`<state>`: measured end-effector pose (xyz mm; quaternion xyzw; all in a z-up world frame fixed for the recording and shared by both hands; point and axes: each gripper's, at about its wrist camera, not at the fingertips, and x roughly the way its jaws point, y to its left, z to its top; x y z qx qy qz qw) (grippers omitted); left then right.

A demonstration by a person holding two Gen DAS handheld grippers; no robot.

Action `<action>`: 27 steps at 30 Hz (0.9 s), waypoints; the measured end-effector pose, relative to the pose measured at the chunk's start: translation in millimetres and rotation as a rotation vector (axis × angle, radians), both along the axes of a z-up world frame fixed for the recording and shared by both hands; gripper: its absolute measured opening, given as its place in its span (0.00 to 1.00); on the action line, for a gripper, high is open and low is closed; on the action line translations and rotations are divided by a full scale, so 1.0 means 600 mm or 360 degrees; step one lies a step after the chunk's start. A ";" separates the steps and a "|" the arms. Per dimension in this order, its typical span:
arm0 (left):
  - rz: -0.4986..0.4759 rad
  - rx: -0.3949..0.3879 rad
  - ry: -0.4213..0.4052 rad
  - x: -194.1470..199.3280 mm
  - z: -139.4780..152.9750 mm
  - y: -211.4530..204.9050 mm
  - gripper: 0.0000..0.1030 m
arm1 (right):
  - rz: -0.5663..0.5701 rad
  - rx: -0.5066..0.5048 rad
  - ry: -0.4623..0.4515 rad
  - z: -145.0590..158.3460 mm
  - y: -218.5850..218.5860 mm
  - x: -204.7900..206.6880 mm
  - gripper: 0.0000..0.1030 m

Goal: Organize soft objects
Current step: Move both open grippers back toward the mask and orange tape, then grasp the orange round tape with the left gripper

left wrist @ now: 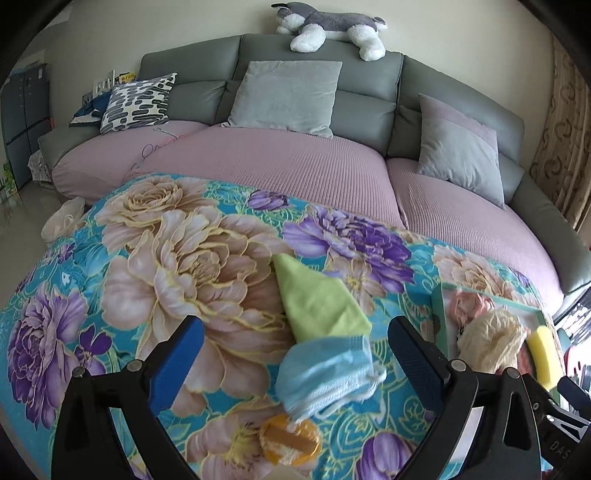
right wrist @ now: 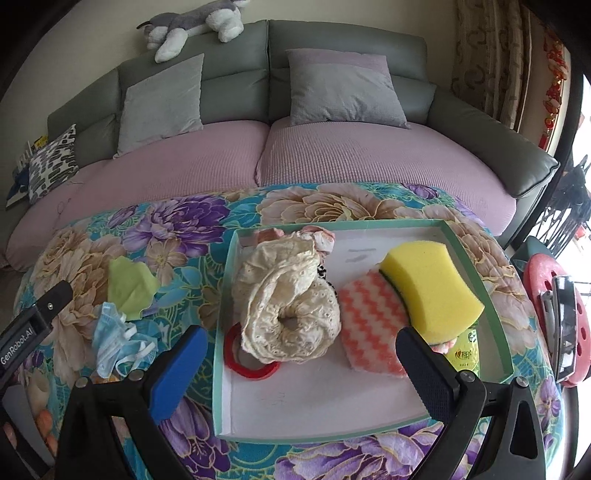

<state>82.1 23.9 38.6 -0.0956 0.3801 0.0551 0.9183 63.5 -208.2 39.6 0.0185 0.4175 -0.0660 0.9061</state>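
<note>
1. Left gripper (left wrist: 295, 354): jaws spread wide, clamped on nothing, hanging over the floral cloth (left wrist: 184, 258) with the blue face masks (left wrist: 325, 376) lying on the cloth between the fingers, untouched.
2. Just beyond the masks – a green cloth (left wrist: 321, 299), folded, flat on the floral cover.
3. Near the bottom edge, a yellow tape roll (left wrist: 290, 441) beside the masks.
4. Right gripper (right wrist: 301, 362): jaws apart too, empty, poised above the shallow green-rimmed tray (right wrist: 480, 258).
5. Inside the tray – cream lace fabric (right wrist: 288, 306) bunched at the left, a pink-and-white zigzag cloth (right wrist: 369, 328) in the middle, a yellow sponge (right wrist: 432, 291) overlapping its right side, a red ring (right wrist: 255, 371) partly under the lace.
6. Behind it all, a grey sofa (right wrist: 343, 40) with a plush husky (left wrist: 328, 29) on top.
</note>
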 end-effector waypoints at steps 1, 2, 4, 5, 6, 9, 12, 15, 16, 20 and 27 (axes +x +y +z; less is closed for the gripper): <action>-0.0004 -0.0008 0.0008 -0.006 -0.003 0.004 0.97 | 0.0001 0.0007 0.0009 -0.002 0.004 -0.005 1.00; -0.0002 -0.0015 0.0017 -0.010 -0.005 0.007 0.97 | 0.0002 0.0019 0.0016 -0.004 0.008 -0.008 1.00; -0.0001 -0.0033 0.0033 -0.019 -0.009 0.015 0.97 | 0.0011 0.0070 0.0031 -0.010 0.013 -0.016 1.00; -0.0002 -0.0044 0.0042 -0.025 -0.012 0.021 0.97 | 0.0019 0.0098 0.0043 -0.013 0.016 -0.018 1.00; -0.0001 -0.0044 0.0049 -0.029 -0.014 0.025 0.97 | 0.0032 0.0130 0.0062 -0.018 0.020 -0.020 1.00; 0.0001 -0.0032 0.0084 -0.040 -0.024 0.035 0.97 | 0.0045 0.0174 0.0089 -0.027 0.033 -0.022 1.00; -0.0013 -0.0046 0.0134 -0.045 -0.037 0.046 0.97 | 0.0073 0.0158 0.0101 -0.032 0.051 -0.021 1.00; -0.0055 -0.0038 0.0213 -0.046 -0.056 0.047 0.97 | 0.0095 0.0125 0.0117 -0.037 0.067 -0.017 1.00; -0.0068 -0.0032 0.0240 -0.045 -0.062 0.046 0.97 | 0.0098 0.0117 0.0124 -0.038 0.071 -0.016 1.00; -0.0171 -0.0016 0.0360 -0.042 -0.096 0.032 0.97 | 0.0101 0.0090 0.0171 -0.050 0.084 -0.007 1.00; -0.0259 0.0138 0.0472 -0.034 -0.133 -0.001 0.97 | 0.0133 0.0042 0.0252 -0.073 0.100 0.003 1.00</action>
